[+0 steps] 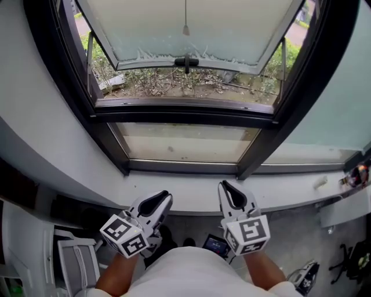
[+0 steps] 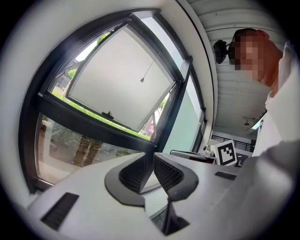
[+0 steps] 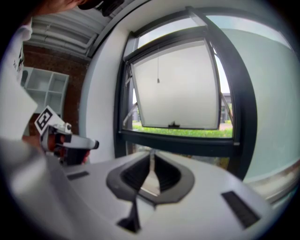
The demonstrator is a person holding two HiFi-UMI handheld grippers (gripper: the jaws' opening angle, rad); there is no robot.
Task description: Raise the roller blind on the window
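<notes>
Window (image 1: 185, 116) ahead, hand-held grippers (image 1: 165, 198) (image 1: 225, 187) low, pointing forward

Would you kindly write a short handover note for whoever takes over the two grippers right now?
Left gripper: jaws slightly apart, empty, held low below the window sill.
Right gripper: the same, empty, beside the left one.
Roller blind: down over the upper window. Its pull cord hangs at the middle, and neither gripper touches it.
Done: nothing yet.
Left: reach the pull cord, grip it, raise the blind.
</notes>
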